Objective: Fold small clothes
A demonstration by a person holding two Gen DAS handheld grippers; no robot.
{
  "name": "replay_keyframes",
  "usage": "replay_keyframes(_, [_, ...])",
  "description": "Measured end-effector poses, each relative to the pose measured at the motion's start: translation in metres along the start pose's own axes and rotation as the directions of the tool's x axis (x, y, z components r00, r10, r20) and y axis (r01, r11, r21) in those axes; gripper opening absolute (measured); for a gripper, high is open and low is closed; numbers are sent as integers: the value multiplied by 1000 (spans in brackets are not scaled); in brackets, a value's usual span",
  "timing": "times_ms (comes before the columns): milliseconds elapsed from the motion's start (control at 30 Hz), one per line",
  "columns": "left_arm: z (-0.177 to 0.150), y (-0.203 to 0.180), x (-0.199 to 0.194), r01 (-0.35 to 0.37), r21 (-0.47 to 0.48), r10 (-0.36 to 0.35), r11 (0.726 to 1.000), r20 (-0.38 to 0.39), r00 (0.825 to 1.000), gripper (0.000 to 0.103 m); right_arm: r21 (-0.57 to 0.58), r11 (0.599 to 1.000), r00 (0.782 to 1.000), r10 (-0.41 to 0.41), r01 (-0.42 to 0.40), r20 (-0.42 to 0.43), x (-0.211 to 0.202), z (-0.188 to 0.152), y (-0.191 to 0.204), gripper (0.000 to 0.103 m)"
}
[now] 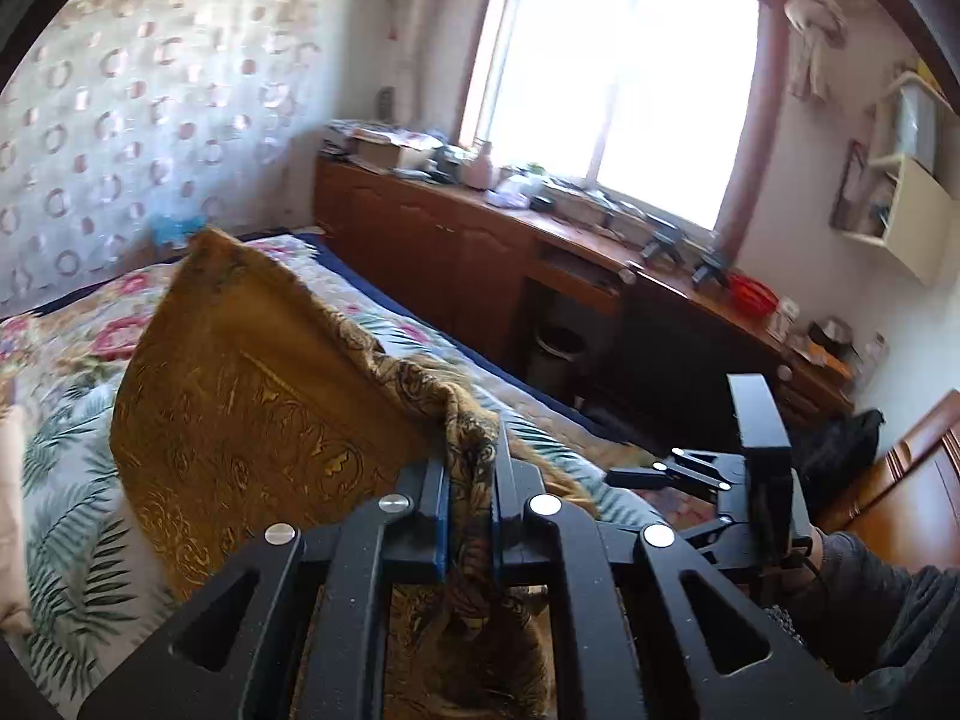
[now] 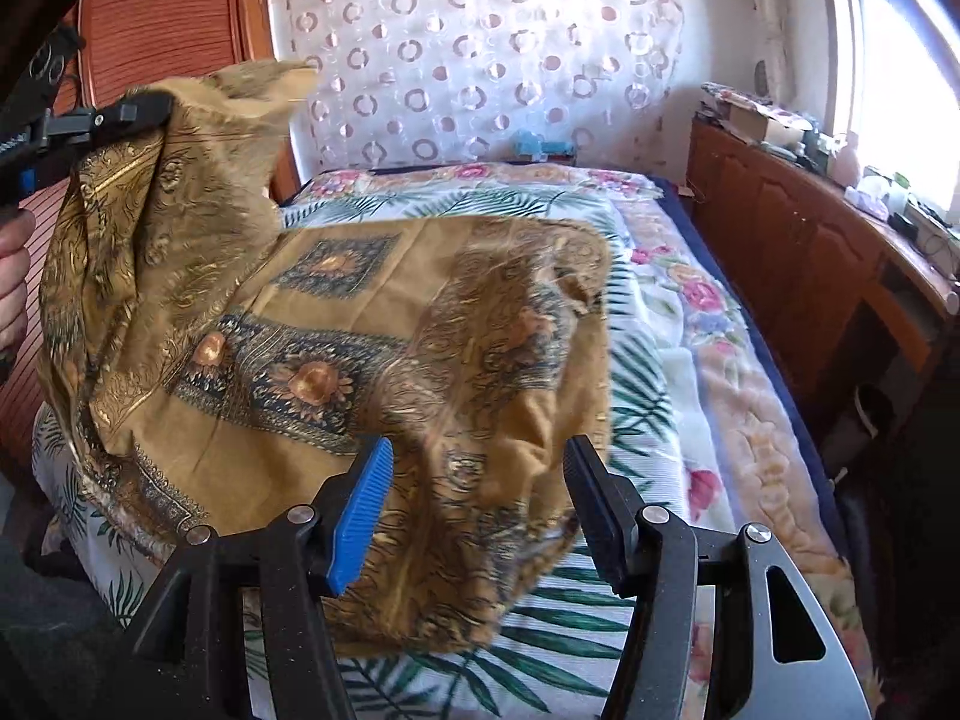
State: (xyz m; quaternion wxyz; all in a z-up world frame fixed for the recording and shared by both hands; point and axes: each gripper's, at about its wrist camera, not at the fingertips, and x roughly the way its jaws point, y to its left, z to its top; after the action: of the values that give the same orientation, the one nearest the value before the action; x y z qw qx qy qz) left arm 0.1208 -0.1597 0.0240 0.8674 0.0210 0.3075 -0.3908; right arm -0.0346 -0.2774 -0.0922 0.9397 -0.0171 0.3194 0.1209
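Observation:
A golden-brown patterned cloth (image 2: 360, 330) lies partly spread on the floral bed cover (image 2: 660, 420). My left gripper (image 1: 471, 480) is shut on a bunched corner of the cloth (image 1: 240, 408), which is lifted and hangs off the bed. In the right wrist view the left gripper (image 2: 138, 111) holds that corner high at the left. My right gripper (image 2: 480, 456) stands open over the near edge of the cloth; its blue pad (image 2: 360, 510) and black finger do not press on the fabric. The right gripper (image 1: 666, 465) also shows at the right in the left wrist view.
A long wooden cabinet (image 1: 456, 252) with clutter on top runs under the window beside the bed. A dark bin (image 1: 555, 354) stands in its gap. A circle-patterned curtain (image 2: 480, 60) hangs behind the bed. A wooden slatted door (image 2: 156, 18) is at the left. A person's hand (image 2: 12, 276) grips the left tool.

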Motion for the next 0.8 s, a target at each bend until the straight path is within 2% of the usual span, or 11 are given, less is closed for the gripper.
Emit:
replay_keyframes(100, [0, -13, 19, 1, 45, 2, 999, -53, 999, 14, 10, 1000, 1000, 1, -1, 14, -7, -1, -4, 61])
replay_keyframes(167, [-3, -16, 28, 9, 59, -4, 998, -85, 996, 25, 13, 1000, 1000, 1, -1, 18, -8, -1, -6, 61])
replay_keyframes(233, [-7, -11, 32, 14, 53, -9, 998, -93, 996, 44, 18, 1000, 1000, 5, -5, 19, -7, -3, -8, 61])
replay_keyframes(367, [-13, -1, 26, 4, 42, 0, 999, -95, 995, 52, 36, 999, 1000, 12, -12, 12, 1, -3, -12, 61])
replay_keyframes(433, [-17, 5, 20, -25, 38, 28, 999, -79, 996, 70, 46, 999, 1000, 23, -23, 11, 3, -1, -12, 61])
replay_keyframes(500, [-23, 10, 14, -41, 26, 42, 999, -65, 997, 77, 45, 998, 999, 32, -33, 16, 5, 3, -9, 61])
replay_keyframes(633, [-37, 34, -2, -105, -16, 104, 994, -36, 994, 79, 15, 998, 998, 53, -54, 12, 15, 11, 0, 61])
replay_keyframes(800, [-60, 58, -15, -195, -60, 194, 979, -30, 981, 79, -7, 995, 994, 96, -97, -43, 43, 21, 11, 61])
